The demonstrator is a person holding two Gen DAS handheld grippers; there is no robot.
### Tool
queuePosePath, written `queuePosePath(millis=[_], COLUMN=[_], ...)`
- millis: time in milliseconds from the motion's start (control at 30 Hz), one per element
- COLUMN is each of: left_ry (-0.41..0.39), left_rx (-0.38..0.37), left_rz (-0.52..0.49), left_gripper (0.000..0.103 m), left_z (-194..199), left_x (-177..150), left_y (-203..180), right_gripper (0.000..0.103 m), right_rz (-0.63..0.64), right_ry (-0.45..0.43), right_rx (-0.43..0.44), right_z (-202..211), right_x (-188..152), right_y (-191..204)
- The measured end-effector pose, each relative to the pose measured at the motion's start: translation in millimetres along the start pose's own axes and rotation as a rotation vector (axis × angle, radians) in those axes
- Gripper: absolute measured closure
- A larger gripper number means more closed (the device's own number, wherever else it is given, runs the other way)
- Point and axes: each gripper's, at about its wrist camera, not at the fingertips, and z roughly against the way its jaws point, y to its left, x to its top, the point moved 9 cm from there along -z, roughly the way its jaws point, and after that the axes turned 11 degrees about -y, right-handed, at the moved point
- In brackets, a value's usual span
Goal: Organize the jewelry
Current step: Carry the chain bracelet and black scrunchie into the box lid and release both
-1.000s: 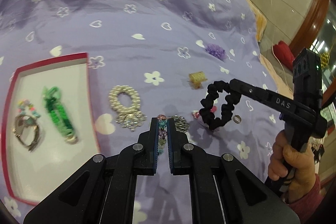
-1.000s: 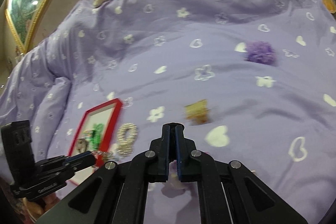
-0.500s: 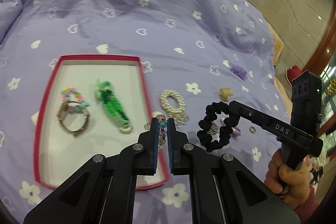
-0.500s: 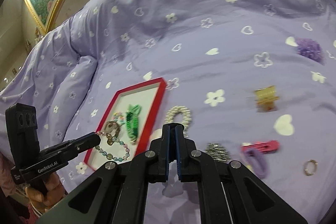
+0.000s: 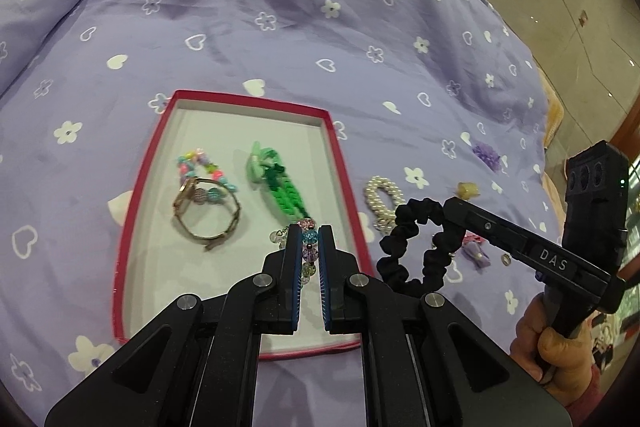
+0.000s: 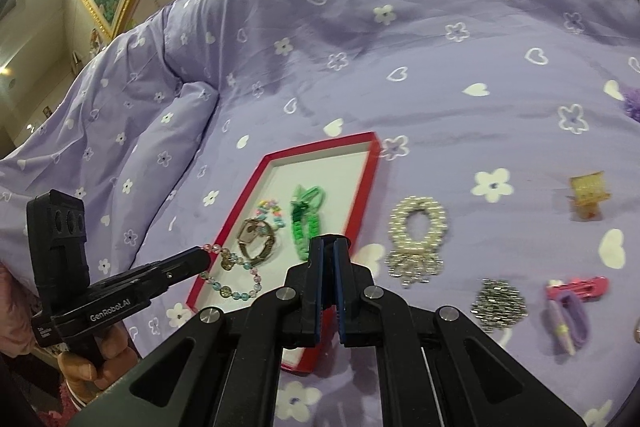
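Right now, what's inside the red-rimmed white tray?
The red-rimmed white tray holds a pastel bead bracelet, a bronze bangle partly overlapping it, and a green woven bracelet. The left gripper and its clear-bead bracelet cover the tray's near part.

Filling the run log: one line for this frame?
left tool shut on beaded bracelet over red tray | right tool shut on black scrunchie | pearl bracelet on bedspread
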Motion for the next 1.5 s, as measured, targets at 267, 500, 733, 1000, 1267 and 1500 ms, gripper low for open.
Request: queuePosePath(millis=[267, 500, 733, 1000, 1267, 1500], left_ry=[0.01, 0.031, 0.065, 0.098, 0.129, 0.145], left_rx=[0.035, 0.085, 0.145, 0.185, 0.211, 0.237], left_rz=[0.041, 0.091, 0.143, 0.16, 0.151, 0.122], left_gripper=[0.097, 0.097, 0.097, 0.096, 0.096, 0.095], left_z=[-8, -21, -35, -46, -53, -54], left_x=[-4, -10, -22, -34, -39, -40], left_y=[27, 60, 96, 111, 113, 112], right_gripper=[0.099, 0.099, 0.098, 0.098, 0.093, 0.077], right_rz=[0.029, 0.05, 0.078, 0.108, 0.121, 0.1], right_ry=[0.049, 0.1, 0.143, 0.177, 0.191, 0.191], right_rx=[0.036, 0.018, -0.028, -0.057, -0.059, -0.025], right_z=[-38, -74, -94, -103, -105, -103], right_x=[-13, -29, -42, -51, -52, -52], right_y=[26, 26, 15, 10, 10, 16])
